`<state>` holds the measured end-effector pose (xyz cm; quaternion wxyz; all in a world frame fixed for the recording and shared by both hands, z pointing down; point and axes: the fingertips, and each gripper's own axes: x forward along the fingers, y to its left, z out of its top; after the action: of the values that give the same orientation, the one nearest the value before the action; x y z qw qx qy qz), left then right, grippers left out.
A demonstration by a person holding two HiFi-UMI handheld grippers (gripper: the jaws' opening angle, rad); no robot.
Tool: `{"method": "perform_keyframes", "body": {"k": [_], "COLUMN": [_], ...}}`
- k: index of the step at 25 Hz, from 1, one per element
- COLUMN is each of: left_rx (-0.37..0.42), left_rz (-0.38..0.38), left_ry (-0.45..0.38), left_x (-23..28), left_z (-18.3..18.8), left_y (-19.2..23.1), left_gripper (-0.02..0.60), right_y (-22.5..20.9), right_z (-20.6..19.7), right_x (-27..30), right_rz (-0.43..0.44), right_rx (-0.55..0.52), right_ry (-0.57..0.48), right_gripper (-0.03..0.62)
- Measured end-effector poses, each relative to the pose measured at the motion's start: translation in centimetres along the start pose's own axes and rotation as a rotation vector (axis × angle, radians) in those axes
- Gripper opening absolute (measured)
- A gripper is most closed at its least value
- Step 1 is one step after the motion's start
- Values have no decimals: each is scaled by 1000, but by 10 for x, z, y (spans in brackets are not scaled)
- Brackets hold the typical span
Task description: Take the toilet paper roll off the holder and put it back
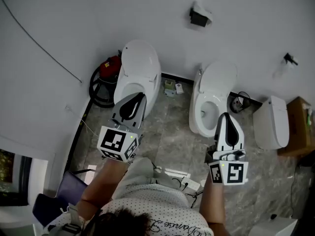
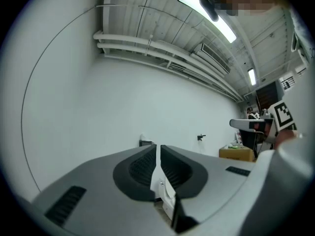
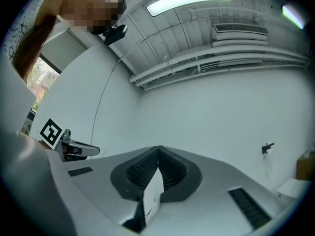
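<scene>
Grey stone floor (image 1: 170,132); white wall (image 1: 236,4)

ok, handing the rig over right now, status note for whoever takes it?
Left gripper: jaws shut, empty.
Right gripper: jaws shut, empty.
Both are held out over the grey floor, well short of the wall.
Black wall-mounted paper holder: on the white wall above the two toilets. The white toilet paper roll appears to sit on it.
Done: nothing yet.
Left: reach the holder, take the roll off, put it back.
</scene>
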<state>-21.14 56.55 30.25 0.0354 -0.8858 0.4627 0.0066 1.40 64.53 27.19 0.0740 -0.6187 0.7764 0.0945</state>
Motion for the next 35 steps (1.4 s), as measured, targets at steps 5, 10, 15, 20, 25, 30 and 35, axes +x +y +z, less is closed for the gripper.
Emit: {"method": "perform_keyframes", "body": {"k": [5,10,15,20,25,30,35], "left_rx": [-12,-23,-9,-4,-7,-8,-7], "left_rz": [-33,-22,-13,-29,-47,-83,-109], "left_ry": [22,26,16,12,10,8,19], "left_x": [11,26,59,114,184,253,311], "left_z": [-4,-5,-4,-11,-20,-22,-28], "left_y": [-6,2,23,49,86,123,148], "left_gripper": [295,374,407,411,413,413,413], "right_y": [-5,-7,-16,-30,-47,-63,-82], "right_z": [-9,-15,-25,-45,-64,-78,-92], "right_x": [9,26,61,116,193,267,318], "right_rz": [3,23,23,36,44,33,17], "right_rx": [39,74,74,76,67,68,70], "right_ry": [22,12,19,38,43,42,50], "right_gripper": [253,383,442,457,459,458,457]}}
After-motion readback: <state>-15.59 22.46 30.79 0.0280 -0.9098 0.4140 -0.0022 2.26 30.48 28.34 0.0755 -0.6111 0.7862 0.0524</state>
